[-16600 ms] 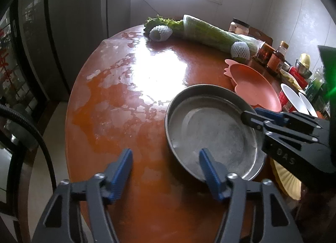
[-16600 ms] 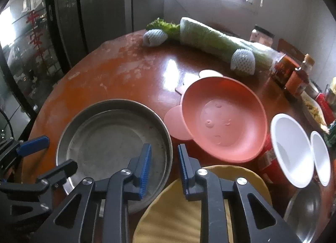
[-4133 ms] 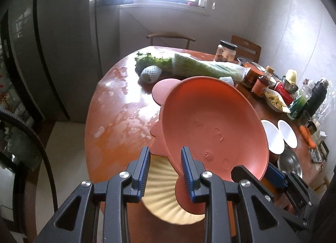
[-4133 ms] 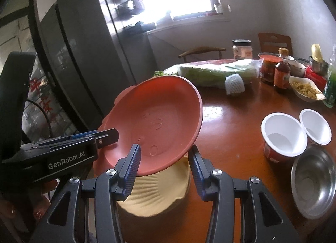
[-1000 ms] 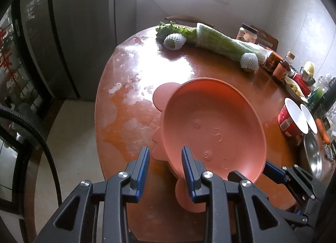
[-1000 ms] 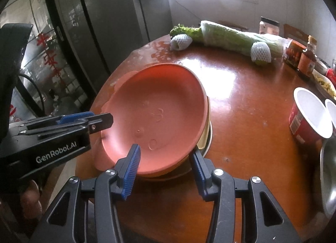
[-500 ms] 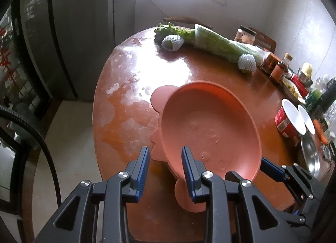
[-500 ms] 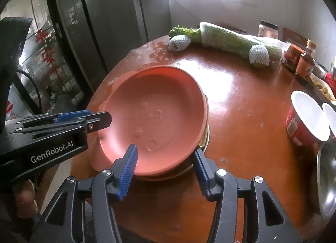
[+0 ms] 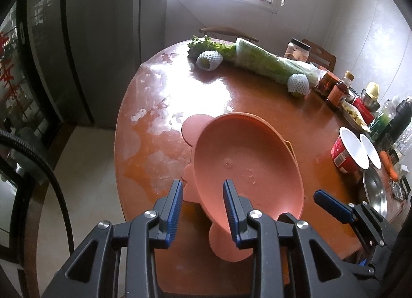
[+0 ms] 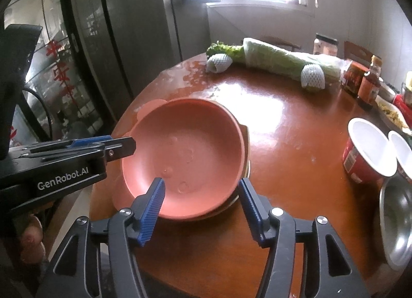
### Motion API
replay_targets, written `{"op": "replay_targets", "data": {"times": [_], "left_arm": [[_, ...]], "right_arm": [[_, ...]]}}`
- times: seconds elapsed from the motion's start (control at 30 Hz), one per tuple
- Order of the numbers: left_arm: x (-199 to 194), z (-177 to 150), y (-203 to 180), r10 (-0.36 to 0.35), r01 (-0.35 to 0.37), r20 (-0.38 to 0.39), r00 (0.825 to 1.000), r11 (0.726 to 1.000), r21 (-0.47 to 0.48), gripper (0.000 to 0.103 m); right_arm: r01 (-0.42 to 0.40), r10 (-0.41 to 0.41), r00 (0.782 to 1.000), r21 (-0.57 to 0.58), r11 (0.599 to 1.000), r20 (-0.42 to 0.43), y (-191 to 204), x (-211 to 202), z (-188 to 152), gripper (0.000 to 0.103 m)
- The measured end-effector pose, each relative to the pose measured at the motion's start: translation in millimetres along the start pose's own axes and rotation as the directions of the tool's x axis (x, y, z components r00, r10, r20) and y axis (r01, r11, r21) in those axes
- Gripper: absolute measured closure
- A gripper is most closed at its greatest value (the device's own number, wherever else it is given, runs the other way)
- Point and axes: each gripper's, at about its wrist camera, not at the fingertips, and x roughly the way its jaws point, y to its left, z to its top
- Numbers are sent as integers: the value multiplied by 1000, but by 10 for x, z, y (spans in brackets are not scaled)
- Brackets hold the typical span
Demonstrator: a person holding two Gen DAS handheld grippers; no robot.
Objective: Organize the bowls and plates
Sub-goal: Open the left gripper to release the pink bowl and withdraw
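You are at the set-down step: the pink plate [image 10: 185, 154] now sits on top of the stack at the near left part of the table [image 10: 291, 123], at about 9 o'clock from the red paper cup [image 10: 365, 151] in the right wrist view. A thin pale rim of a dish beneath it shows along its right edge; what else lies under it cannot be told.

Your right gripper [image 10: 200, 195] is opening. The plate's near rim lies between its fingers, but neither blue pad presses on it, so that side is released.

Your left gripper [image 9: 203, 205] is narrow and straddles the plate's rim at about 7 o'clock in its own view. The pads look close to the rim; whether they actually pinch it cannot be told.

Judgement: stacking of this plate is nearly complete. The next move calls for loosening the left gripper and drawing both straight back without dragging the plate sideways. The steel bowl [image 10: 396, 223] and the paper cups at 3 o'clock remain unsorted.
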Motion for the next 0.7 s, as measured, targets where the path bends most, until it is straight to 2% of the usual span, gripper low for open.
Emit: {"op": "replay_targets", "data": {"times": [0.4,0.7], "left_arm": [[-131,-10,-60,-6,6,32,999,1000,6,70],[-225,-11,-178,4,-5,48,999,1000,23,67]], "right_arm": [[23,-24,999,13,1000,41,-101,-141,6,38],[92,-95,991,27,995,98,-239,-332,20,34]]}}
